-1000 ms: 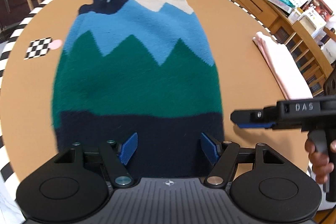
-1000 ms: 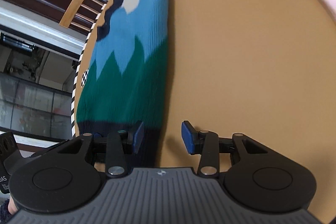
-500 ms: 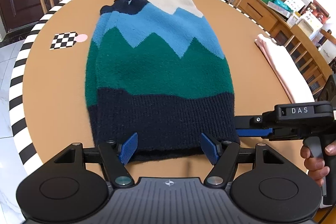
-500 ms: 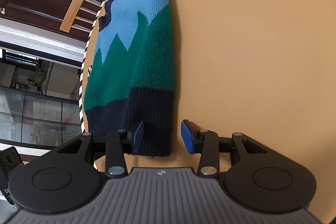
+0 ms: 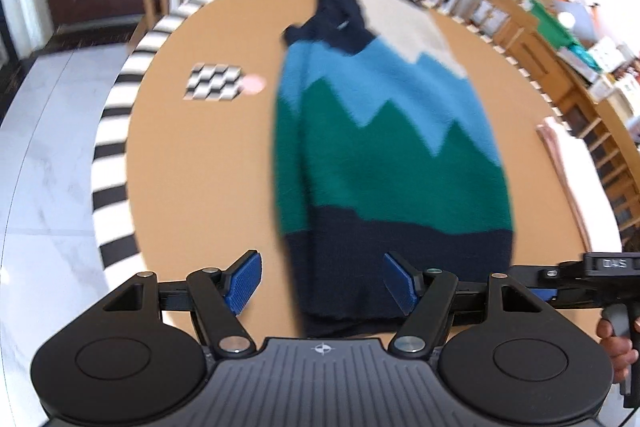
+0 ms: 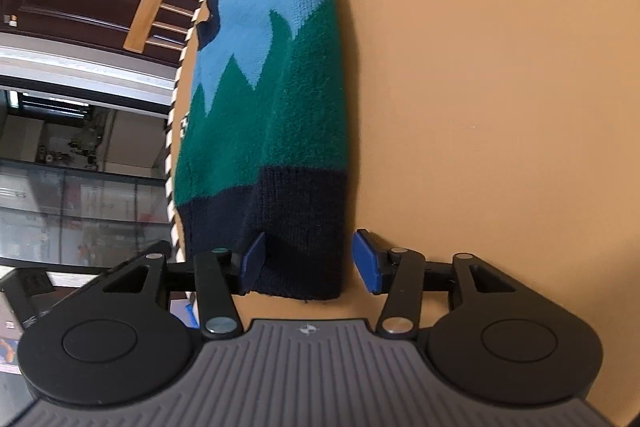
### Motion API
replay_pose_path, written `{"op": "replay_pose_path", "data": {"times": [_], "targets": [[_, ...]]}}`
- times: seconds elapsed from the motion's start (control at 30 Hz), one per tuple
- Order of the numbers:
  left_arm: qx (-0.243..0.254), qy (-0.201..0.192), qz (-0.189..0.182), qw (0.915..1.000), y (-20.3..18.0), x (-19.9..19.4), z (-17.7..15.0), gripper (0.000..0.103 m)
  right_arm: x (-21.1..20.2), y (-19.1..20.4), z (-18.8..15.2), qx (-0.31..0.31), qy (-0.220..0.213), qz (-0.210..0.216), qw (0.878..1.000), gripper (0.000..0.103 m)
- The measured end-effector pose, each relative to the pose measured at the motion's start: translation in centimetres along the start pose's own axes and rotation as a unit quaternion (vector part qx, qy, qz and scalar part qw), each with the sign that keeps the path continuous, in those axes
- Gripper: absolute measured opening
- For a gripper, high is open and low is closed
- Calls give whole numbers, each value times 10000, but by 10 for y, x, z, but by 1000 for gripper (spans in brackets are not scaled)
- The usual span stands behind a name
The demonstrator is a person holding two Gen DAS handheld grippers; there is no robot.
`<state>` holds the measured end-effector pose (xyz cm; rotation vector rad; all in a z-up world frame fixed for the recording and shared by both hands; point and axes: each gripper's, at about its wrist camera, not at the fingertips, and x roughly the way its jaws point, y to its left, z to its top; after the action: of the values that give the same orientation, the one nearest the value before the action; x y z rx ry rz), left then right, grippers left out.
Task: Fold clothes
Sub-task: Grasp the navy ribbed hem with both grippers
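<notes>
- Sweater (image 5: 384,163) is lying flat on the worktop (image 5: 200,163) in the left wrist view; the left hand-held gripper (image 5: 322,281) is hovering apart over its navy hem.
- Right wrist view: the right hand-held gripper (image 6: 306,261) is opening around the hem's corner, ungripped; next likely calls for pinching both corners to fold.

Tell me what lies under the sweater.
The sweater lies flat on the round brown table, which shows bare all around it. Whether anything sits beneath the knit cannot be seen; it covers that patch fully. Its sleeves are not visible, perhaps folded under.
</notes>
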<state>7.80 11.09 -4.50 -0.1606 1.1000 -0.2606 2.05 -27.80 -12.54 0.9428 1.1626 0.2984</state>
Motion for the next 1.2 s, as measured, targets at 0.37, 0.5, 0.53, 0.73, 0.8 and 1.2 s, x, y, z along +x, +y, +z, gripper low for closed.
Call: {"op": "replay_pose_path", "data": {"times": [0.37, 0.5, 0.53, 0.73, 0.8, 1.2], "targets": [[177, 571, -695, 9958, -1, 32, 5, 71, 1, 6, -16, 404, -303, -18, 9987, 63], [226, 628, -847, 9942, 2, 35, 9, 72, 1, 8, -26, 624, -550, -39, 9965, 70], [262, 657, -881, 9936, 2, 36, 9, 72, 1, 7, -27, 687, -586, -20, 9959, 72], [492, 722, -976, 9914, -3, 39, 3, 74, 6, 19, -35, 321, -621, -231, 9973, 71], [505, 731, -987, 9911, -5, 41, 1, 74, 9, 27, -35, 15, -597, -381, 9975, 71], [365, 745, -1014, 9914, 0, 46, -5, 58, 12, 23, -20, -31, -503, -458, 9977, 44]]}}
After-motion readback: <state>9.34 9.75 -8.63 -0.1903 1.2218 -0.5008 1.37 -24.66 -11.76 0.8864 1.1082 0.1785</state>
